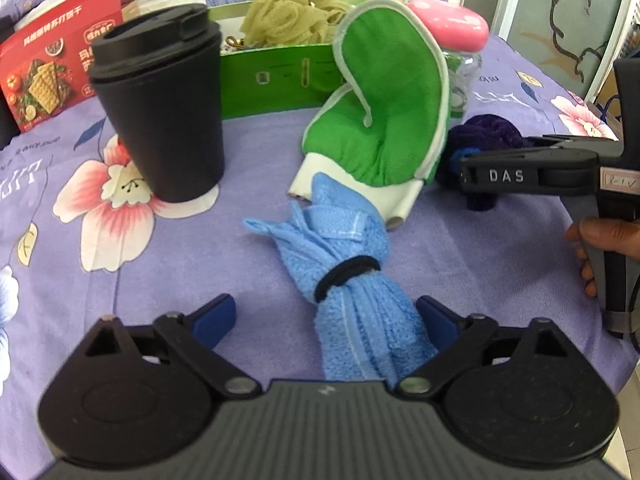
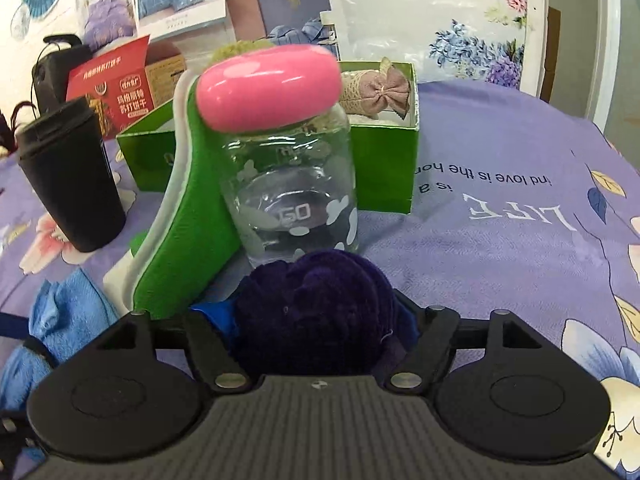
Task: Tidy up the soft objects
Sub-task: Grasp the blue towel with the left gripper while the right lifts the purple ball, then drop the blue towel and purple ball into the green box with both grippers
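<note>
A rolled blue towel (image 1: 352, 280) bound by a black band lies on the purple cloth, its near end between the open jaws of my left gripper (image 1: 326, 316); it also shows in the right wrist view (image 2: 60, 312). A green mitt (image 1: 384, 120) leans against the jar (image 2: 292, 184). My right gripper (image 2: 316, 316) is closed around a dark purple soft ball (image 2: 316, 312), which also shows in the left wrist view (image 1: 486, 136) beside the right gripper's body (image 1: 528, 176). A green box (image 1: 276, 76) holds a beige mesh pouf (image 1: 288, 12).
A black lidded cup (image 1: 160, 108) stands left of the mitt. A glass jar with a pink lid (image 2: 268, 84) stands before the green box (image 2: 384, 168), which holds a bow item (image 2: 380, 92). A red snack box (image 1: 52, 68) sits at the back left.
</note>
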`<state>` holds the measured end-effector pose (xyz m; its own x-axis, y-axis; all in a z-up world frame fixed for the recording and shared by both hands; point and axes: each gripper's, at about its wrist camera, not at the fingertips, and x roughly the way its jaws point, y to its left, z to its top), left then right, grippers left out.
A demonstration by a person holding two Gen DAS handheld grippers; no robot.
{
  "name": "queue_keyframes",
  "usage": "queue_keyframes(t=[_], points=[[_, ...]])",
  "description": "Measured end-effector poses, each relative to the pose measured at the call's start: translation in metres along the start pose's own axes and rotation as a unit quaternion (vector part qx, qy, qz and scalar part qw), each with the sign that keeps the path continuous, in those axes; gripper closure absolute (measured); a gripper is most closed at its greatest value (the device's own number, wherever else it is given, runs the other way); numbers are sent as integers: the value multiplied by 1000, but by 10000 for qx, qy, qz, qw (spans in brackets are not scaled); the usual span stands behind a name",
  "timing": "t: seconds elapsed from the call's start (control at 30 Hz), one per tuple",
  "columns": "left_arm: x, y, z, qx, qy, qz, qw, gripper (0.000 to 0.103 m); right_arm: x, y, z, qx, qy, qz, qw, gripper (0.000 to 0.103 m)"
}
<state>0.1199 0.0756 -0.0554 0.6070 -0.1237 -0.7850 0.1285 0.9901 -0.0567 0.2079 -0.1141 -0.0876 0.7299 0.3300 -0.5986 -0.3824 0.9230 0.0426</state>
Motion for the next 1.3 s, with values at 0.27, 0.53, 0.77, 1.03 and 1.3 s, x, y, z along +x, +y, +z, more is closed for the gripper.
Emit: queue_keyframes(t=[0.27,0.53,0.77,1.03,1.3], points=[[-4,-1,1,58,-61,-22,10000,30,0,-2,-1,3,-19,79,10000,40],[-15,-2,0,122,-84,-164,9998,68,-8,-5,-4,98,-83,311,9994,52],[-52,16,1,-164,-294,-186,9993,69,-51,2,-27,-65,-136,534,9985,52],[-82,37,30,-319,-441,-443,9975,69,-100,1,-34,491,-349,1264,9901,52],[-94,50,140,-28,-1191,-4,9929,69,-109,-39,82,422,-1257,1278,9829,52]])
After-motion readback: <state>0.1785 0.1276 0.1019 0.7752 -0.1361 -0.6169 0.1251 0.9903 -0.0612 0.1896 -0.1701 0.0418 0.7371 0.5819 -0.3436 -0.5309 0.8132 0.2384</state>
